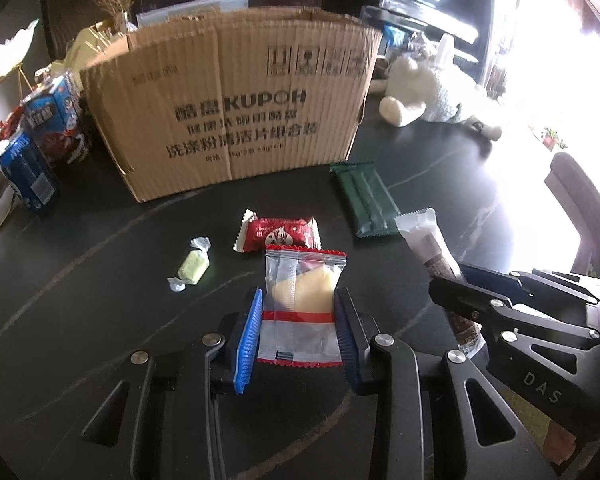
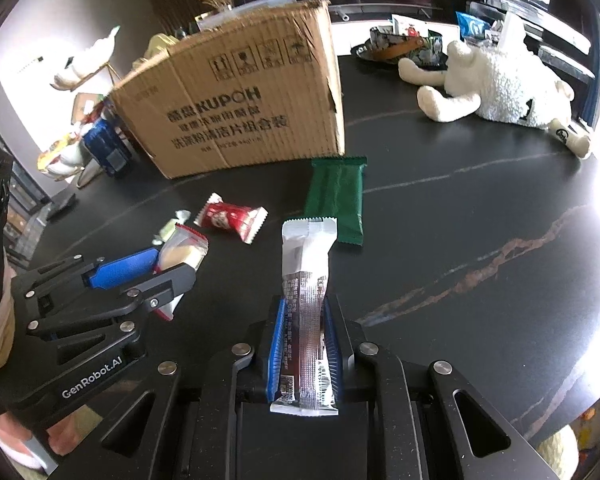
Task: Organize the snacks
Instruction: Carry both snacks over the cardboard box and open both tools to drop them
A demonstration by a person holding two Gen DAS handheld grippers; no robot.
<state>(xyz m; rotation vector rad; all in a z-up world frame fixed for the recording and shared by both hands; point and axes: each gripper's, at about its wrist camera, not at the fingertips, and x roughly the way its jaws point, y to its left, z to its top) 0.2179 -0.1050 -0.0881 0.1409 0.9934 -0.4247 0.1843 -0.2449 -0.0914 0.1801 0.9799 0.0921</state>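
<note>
Left wrist view: the dark bench carries a tall cardboard box, open at the top, which serves as the landmark and, by judgement, as the likely destination for the loose snacks. A plush toy lies to the right of the box, and blue cartons stand at its left side, apart from the snacks to be sorted. In front of the box's right corner lies a green packet, flat on the bench and untouched. In front of the box's middle sits a red packet, and a small pale-green wrapped candy lies nearer the box's left front.

The left hand-held gripper has its jaws closed to the width of a clear red-edged packet with a yellow cake inside, gripping it by its two long sides; whether it is clear of the bench cannot be told.

Right wrist view: the right hand-held gripper is closed narrowly on a long silver-brown bar, held lengthwise so that its free end points toward the box. Both held snacks sit in front of the box, nearer the cameras than the loose ones. Carrying one item in each hand would, by judgement, allow two deposits in a single trip.
</note>
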